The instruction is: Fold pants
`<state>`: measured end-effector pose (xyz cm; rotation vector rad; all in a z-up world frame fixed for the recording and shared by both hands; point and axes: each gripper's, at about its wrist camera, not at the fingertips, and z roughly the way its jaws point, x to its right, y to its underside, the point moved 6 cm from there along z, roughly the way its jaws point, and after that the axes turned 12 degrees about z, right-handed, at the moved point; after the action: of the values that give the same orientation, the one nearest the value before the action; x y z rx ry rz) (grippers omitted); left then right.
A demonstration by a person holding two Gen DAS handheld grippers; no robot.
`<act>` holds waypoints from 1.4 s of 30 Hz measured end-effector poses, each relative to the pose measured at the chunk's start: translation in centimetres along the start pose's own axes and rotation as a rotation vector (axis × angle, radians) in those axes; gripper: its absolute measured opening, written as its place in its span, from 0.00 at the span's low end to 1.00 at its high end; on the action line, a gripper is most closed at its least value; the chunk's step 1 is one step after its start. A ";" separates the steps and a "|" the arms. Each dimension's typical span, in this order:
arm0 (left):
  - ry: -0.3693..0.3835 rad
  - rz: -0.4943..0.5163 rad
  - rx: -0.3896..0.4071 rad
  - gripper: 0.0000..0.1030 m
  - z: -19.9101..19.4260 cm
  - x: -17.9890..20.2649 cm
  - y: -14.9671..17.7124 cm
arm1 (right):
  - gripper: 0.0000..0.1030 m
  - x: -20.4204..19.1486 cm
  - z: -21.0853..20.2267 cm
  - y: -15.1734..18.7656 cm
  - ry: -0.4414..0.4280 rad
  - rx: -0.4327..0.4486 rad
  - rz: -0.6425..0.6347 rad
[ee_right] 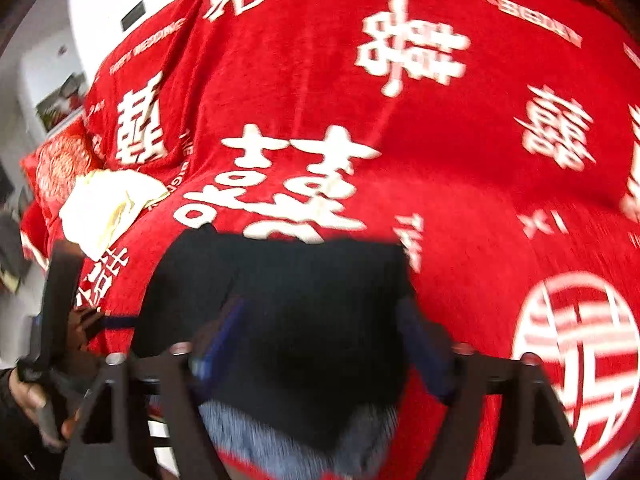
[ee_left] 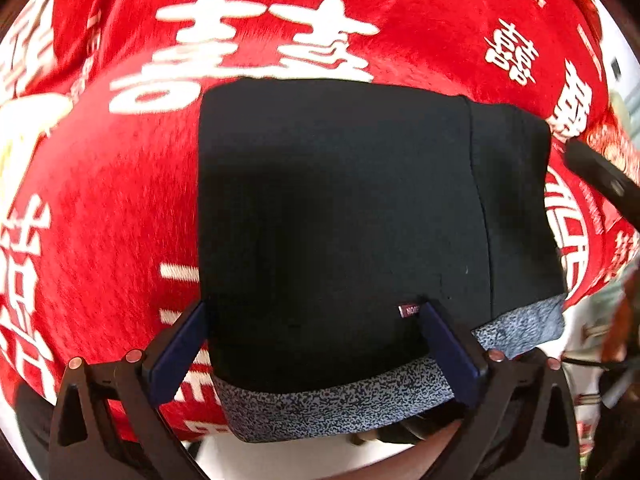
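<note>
The black pants (ee_left: 340,208) lie folded into a flat rectangle on a red blanket (ee_left: 120,200), with a grey speckled waistband (ee_left: 340,404) at the near edge. My left gripper (ee_left: 312,312) is open, its blue fingers (ee_left: 180,344) straddling the near waistband end. In the right wrist view the pants (ee_right: 280,292) lie below my right gripper (ee_right: 320,320), which is open and empty above the fabric; the view is blurred. One finger of the right gripper shows at the right edge of the left wrist view (ee_left: 600,176).
The red blanket with white characters (ee_right: 440,140) covers the whole bed. A cream cloth (ee_right: 108,208) and a red patterned pillow (ee_right: 56,168) lie at the far left. The person's left hand and gripper handle (ee_right: 52,340) show at the left edge.
</note>
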<state>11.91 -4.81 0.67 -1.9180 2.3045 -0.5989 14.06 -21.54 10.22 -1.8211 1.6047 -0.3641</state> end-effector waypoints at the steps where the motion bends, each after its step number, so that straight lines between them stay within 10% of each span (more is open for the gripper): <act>1: 0.005 0.000 -0.002 1.00 0.0 -0.1 0.0 | 0.77 -0.8 1.0 -0.8 -0.013 -0.009 -0.018; 7: -0.042 0.053 0.078 1.00 -3.0 0.1 -0.9 | 0.77 2.4 9.5 -0.1 0.059 -0.241 0.064; 17: 0.036 -0.030 0.089 1.00 -2.4 -2.9 -9.8 | 0.77 0.7 0.8 2.9 0.004 -0.088 0.115; 20: -0.032 -0.064 -0.051 1.00 2.5 -3.4 -11.2 | 0.77 -0.3 -0.2 5.1 -0.019 -0.100 0.131; 22: -0.132 -0.018 -0.103 1.00 4.1 -3.3 -11.0 | 0.77 -1.2 -0.2 6.5 -0.013 -0.121 0.108; 27: -0.186 0.043 0.071 0.97 -1.2 -0.4 -10.6 | 0.77 -1.8 -2.3 7.6 0.005 -0.083 0.039; 30: -0.058 0.117 0.147 0.97 -3.6 3.3 -8.3 | 0.77 -0.9 -3.3 8.1 -0.008 -0.073 0.069; 34: -0.142 0.164 0.025 0.97 0.3 4.1 -4.4 | 0.77 0.6 -3.2 9.1 -0.002 -0.092 0.107; 36: -0.205 0.228 0.091 0.97 -0.2 5.0 -3.5 | 0.77 1.1 -3.0 9.6 -0.013 -0.110 0.135; 42: -0.089 0.179 0.161 0.99 -4.2 6.3 0.7 | 0.77 0.3 -4.2 9.5 -0.025 -0.079 0.096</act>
<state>8.62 -9.77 5.45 -1.6146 2.2649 -0.6439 4.29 -23.25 7.16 -1.7922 1.7038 -0.2372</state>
